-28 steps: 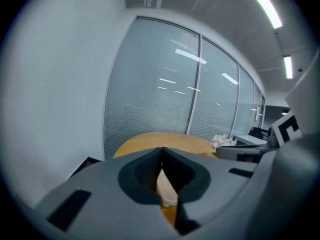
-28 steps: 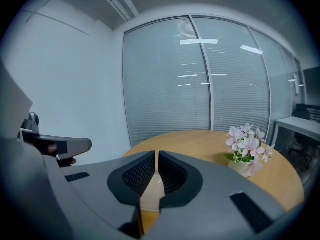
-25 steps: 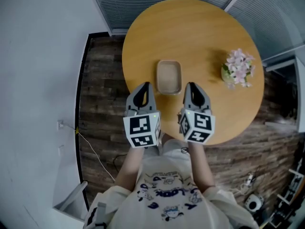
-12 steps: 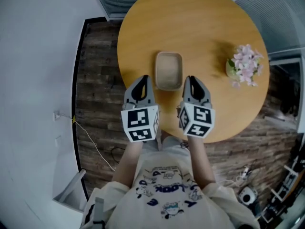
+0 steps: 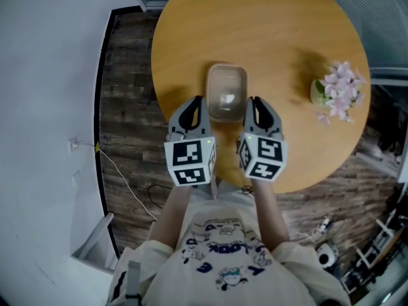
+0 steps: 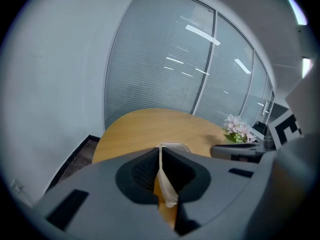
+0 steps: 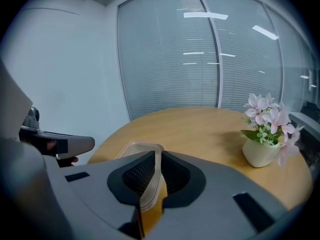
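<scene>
Two tools up, both clenched w/ nothing in them. On the left hand-held gripper (image 5: 193,104) the jaw tips meet. Lower down a slit stays betw. the pads, and beige shows thru it. The right hand-held gripper (image 5: 254,102) has its jaws together too, w/ only a hairline gap. Both hover side by side over the near edge of the round wooden counter (image 5: 274,24), pointing fwd.

The beige tray (image 5: 226,93) lies flat on the counter betw. the two. It is just right of the left one's tips & just left of the right one's tips, and its far end reaches ahead of both. Neither seems to touch it. In the left gripper view the tray's rim peeks just over the jaw tips. In the right gripper view it sits just ahead & a bit left of the jaws.

A pot of pink flowers (image 5: 336,93) stands upright well to the right of the right hand-held gripper, apart from the tray. Dark plank floor (image 5: 127,113) shows to the left of the left hand-held gripper.
</scene>
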The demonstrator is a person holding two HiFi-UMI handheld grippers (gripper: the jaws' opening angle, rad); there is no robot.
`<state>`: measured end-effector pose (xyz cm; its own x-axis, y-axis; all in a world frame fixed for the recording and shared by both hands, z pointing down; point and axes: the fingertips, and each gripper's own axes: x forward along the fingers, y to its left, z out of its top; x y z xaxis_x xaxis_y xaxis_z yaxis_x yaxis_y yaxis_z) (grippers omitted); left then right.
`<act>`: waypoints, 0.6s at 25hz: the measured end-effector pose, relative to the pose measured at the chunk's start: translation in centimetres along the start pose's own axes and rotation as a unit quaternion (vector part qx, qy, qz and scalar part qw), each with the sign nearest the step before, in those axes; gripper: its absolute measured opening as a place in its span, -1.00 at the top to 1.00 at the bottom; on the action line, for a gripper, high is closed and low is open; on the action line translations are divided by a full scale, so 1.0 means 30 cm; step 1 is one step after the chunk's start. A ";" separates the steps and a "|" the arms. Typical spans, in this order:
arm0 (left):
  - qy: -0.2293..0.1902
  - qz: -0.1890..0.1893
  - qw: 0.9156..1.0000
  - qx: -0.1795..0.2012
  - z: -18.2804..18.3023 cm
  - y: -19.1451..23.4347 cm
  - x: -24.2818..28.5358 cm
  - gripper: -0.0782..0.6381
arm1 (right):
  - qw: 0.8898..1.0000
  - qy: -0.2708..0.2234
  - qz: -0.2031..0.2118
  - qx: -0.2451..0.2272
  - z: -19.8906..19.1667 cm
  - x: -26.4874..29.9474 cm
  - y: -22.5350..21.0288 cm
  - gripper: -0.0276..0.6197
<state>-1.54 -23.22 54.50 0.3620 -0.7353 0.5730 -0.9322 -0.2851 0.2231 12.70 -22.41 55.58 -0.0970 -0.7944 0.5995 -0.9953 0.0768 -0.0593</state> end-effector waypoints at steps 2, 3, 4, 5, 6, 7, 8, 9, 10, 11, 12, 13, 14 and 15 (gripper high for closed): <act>0.009 -0.001 1.000 -0.003 -0.015 -0.005 0.023 0.77 | 1.000 0.007 0.004 0.001 -0.012 0.022 -0.005 0.84; 0.013 -0.002 1.000 -0.004 -0.021 -0.008 0.035 0.77 | 1.000 0.010 0.006 0.001 -0.016 0.032 -0.007 0.84; 0.016 -0.002 1.000 -0.004 -0.025 -0.011 0.047 0.77 | 1.000 0.013 0.007 0.000 -0.020 0.042 -0.011 0.84; 0.018 -0.002 1.000 -0.004 -0.029 -0.013 0.058 0.76 | 1.000 0.015 0.008 0.000 -0.022 0.051 -0.014 0.84; 0.021 -0.001 1.000 -0.003 -0.033 -0.015 0.069 0.76 | 1.000 0.018 0.009 0.000 -0.025 0.059 -0.016 0.84; 0.024 -0.001 1.000 -0.003 -0.037 -0.015 0.077 0.76 | 1.000 0.021 0.009 -0.001 -0.028 0.066 -0.018 0.84; 0.028 0.000 1.000 -0.002 -0.041 -0.014 0.083 0.76 | 1.000 0.024 0.009 0.000 -0.032 0.070 -0.018 0.84; 0.031 0.001 1.000 -0.001 -0.045 -0.013 0.089 0.76 | 1.000 0.026 0.008 0.000 -0.037 0.073 -0.018 0.84; 0.034 0.000 0.999 -0.001 -0.049 -0.013 0.095 0.74 | 1.000 0.028 0.008 0.000 -0.041 0.076 -0.018 0.84; 0.038 -0.001 0.999 0.000 -0.054 -0.013 0.101 0.70 | 1.000 0.029 0.008 0.000 -0.045 0.079 -0.017 0.84; 0.041 -0.002 0.999 0.000 -0.059 -0.014 0.108 0.68 | 0.999 0.031 0.009 0.002 -0.049 0.083 -0.016 0.84; 0.044 -0.002 0.999 0.001 -0.064 -0.015 0.115 0.67 | 0.999 0.033 0.011 0.003 -0.054 0.088 -0.016 0.84; 0.047 -0.002 0.999 0.002 -0.070 -0.016 0.121 0.66 | 0.999 0.035 0.012 0.005 -0.059 0.092 -0.016 0.82; 0.050 -0.001 0.999 0.003 -0.076 -0.015 0.127 0.66 | 0.999 0.038 0.014 0.006 -0.065 0.097 -0.015 0.77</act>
<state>0.28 -24.50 58.39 0.3621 -0.6700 0.6481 -0.9313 -0.2900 0.2206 12.87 -23.58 58.91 -0.1250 -0.7437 0.6567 -0.9922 0.0907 -0.0860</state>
